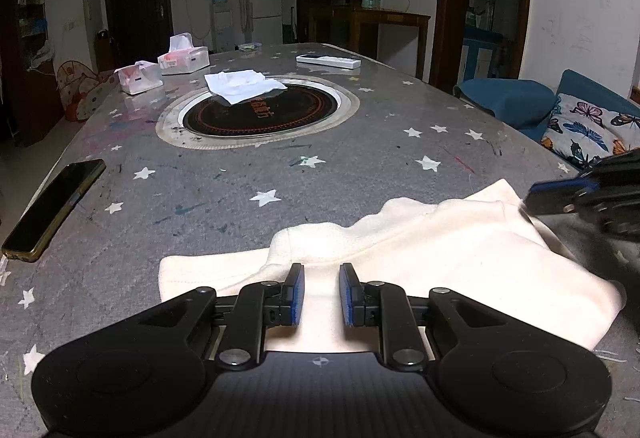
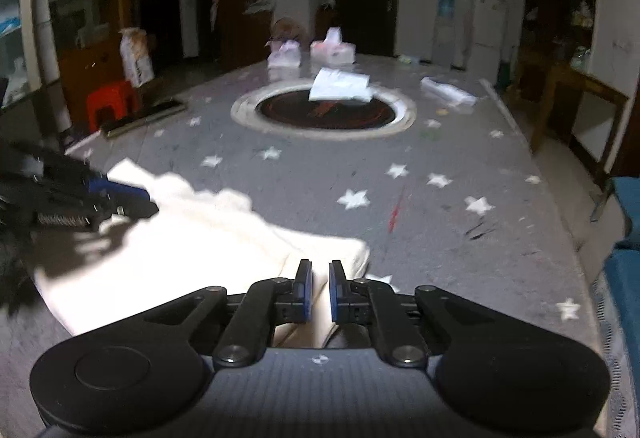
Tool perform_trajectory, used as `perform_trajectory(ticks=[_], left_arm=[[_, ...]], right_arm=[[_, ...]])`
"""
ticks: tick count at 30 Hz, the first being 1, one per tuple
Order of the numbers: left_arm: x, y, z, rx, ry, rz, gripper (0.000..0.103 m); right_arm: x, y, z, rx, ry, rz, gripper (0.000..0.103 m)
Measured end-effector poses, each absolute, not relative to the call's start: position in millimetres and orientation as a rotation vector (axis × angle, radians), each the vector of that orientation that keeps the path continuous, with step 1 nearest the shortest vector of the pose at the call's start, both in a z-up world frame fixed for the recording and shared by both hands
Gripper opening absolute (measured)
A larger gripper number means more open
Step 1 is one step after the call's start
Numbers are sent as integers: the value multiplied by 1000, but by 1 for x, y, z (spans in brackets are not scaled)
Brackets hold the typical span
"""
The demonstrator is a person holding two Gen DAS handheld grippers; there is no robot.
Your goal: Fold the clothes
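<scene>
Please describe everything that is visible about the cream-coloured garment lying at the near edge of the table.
The cream-coloured garment looks like soft, thick fleece or knit cloth with a stitched hem. It lies partly folded in rumpled layers on the grey star-patterned table cover, at the near edge. The left gripper has cloth between its blue pads, near the garment's lower edge. The right gripper is shut on a fold at the garment's right end. Which kind of garment it is cannot be told.
</scene>
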State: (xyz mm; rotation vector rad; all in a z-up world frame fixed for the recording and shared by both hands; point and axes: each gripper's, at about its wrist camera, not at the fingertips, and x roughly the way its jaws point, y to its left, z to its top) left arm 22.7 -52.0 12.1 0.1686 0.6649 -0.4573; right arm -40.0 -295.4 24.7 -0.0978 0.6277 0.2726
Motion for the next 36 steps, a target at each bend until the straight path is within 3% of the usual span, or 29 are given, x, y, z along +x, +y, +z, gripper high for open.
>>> perform_trajectory(ticks=[8, 12, 20, 23, 36], left_arm=[[20, -53, 11, 172, 655, -448, 22], [20, -53, 11, 172, 649, -449, 22], [16, -50, 11, 149, 636, -443, 22], [1, -45, 20, 133, 620, -446, 28], [-65, -2, 17, -4, 644, -419, 28]], right_arm=[[-65, -268, 21, -41, 663, 426, 8], [-67, -282, 6, 5, 687, 391, 1], [-77, -285, 9, 10, 678, 353, 4], [-78, -285, 8, 7, 685, 351, 4], [-82, -284, 6, -18, 666, 363, 7]])
